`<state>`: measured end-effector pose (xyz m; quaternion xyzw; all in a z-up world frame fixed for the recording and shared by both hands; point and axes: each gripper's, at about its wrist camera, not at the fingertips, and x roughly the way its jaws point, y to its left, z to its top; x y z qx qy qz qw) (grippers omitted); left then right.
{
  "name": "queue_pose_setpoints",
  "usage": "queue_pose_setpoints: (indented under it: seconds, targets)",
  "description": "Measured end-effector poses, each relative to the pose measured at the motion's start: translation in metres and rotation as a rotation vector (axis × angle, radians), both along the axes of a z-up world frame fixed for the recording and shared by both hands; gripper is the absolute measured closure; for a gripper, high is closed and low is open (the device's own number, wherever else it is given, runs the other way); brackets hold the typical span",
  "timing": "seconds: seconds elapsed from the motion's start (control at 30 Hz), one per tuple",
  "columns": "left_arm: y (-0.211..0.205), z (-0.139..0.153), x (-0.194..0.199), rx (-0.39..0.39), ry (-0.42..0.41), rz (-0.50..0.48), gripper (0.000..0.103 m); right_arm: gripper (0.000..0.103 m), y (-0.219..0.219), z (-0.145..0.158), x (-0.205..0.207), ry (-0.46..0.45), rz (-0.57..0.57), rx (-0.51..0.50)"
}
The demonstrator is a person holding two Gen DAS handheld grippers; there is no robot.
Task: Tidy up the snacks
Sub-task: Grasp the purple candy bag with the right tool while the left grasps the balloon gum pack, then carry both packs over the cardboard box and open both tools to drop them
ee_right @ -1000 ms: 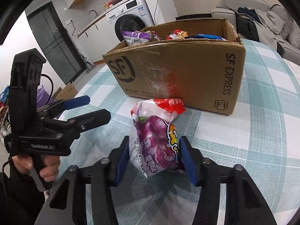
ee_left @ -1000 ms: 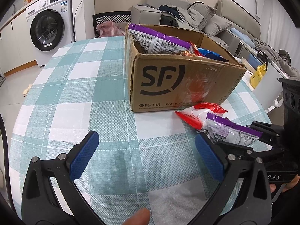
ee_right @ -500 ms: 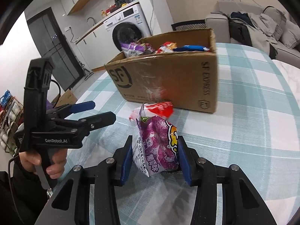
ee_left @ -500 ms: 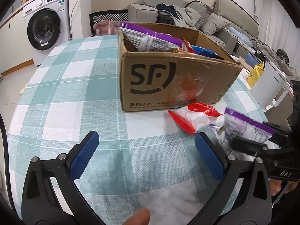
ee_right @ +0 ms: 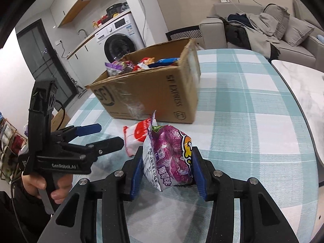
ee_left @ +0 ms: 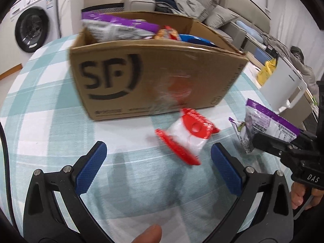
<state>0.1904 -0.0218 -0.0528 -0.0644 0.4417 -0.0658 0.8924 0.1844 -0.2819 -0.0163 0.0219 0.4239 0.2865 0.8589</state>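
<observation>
An open SF cardboard box [ee_left: 154,77] with several snack packs in it stands on the checked tablecloth; it also shows in the right wrist view [ee_right: 154,95]. A red and white snack pack [ee_left: 187,136] lies in front of the box, just ahead of my open, empty left gripper [ee_left: 158,169]. It also shows in the right wrist view [ee_right: 134,136]. My right gripper [ee_right: 167,170] is shut on a purple snack bag [ee_right: 170,158] and holds it lifted off the table. That bag also shows at the right of the left wrist view [ee_left: 263,127].
The round table has a teal and white checked cloth [ee_right: 243,121]. A washing machine [ee_left: 34,30] stands at the far left, a sofa with clothes [ee_right: 259,26] behind the table. A white appliance [ee_left: 283,93] stands beyond the right edge.
My right gripper has lifted the purple bag off the table and drawn it back from the box. My left gripper has moved forward and right toward the red and white pack.
</observation>
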Motion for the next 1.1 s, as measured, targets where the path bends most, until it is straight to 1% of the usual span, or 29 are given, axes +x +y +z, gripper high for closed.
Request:
queue_pose_setpoints:
  seconds: [0.17, 0.3, 0.33, 0.37, 0.5, 0.6, 0.63, 0.67, 0.7, 0.73, 0.77, 0.9, 1.1]
  targets:
    - [-0.023, -0.007, 0.014, 0.044, 0.012, -0.047, 0.001, 0.058, -0.009, -0.001, 0.003, 0.002, -0.022, 0.002]
    - [-0.034, -0.012, 0.024, 0.073, 0.023, -0.069, 0.001, 0.058, -0.012, -0.002, 0.005, 0.009, -0.037, 0.001]
    - [-0.037, -0.013, 0.026, 0.078, 0.026, -0.073, 0.003, 0.058, -0.012, -0.003, 0.005, 0.01, -0.039, 0.001]
    - [-0.038, -0.015, 0.028, 0.078, 0.028, -0.081, 0.009, 0.058, -0.013, -0.003, 0.005, 0.01, -0.041, 0.001]
    - [-0.041, -0.017, 0.034, 0.092, 0.03, -0.103, 0.02, 0.058, -0.013, -0.003, 0.006, 0.012, -0.044, -0.001]
    - [-0.046, -0.017, 0.033, 0.089, 0.014, -0.124, 0.036, 0.058, -0.012, -0.003, 0.007, 0.012, -0.043, -0.003]
    - [-0.047, -0.016, 0.031, 0.089, 0.009, -0.134, 0.044, 0.058, -0.011, -0.003, 0.006, 0.012, -0.042, -0.003]
    - [-0.048, -0.015, 0.03, 0.084, 0.002, -0.151, 0.048, 0.058, -0.011, -0.002, 0.006, 0.012, -0.041, -0.004]
    - [-0.049, -0.015, 0.028, 0.073, -0.001, -0.159, 0.051, 0.058, -0.01, -0.002, 0.006, 0.011, -0.04, -0.004]
    - [-0.049, -0.014, 0.025, 0.058, -0.005, -0.169, 0.057, 0.058, -0.01, -0.002, 0.006, 0.01, -0.039, -0.004]
    - [-0.05, -0.012, 0.022, 0.048, -0.011, -0.178, 0.06, 0.058, -0.009, -0.001, 0.006, 0.007, -0.038, -0.004]
    - [-0.047, -0.003, 0.01, 0.025, -0.042, -0.174, 0.06, 0.058, -0.006, 0.003, 0.003, -0.003, -0.032, 0.0]
    - [-0.035, 0.017, -0.008, 0.004, -0.085, -0.139, 0.06, 0.058, 0.001, 0.011, -0.002, -0.025, -0.017, 0.008]
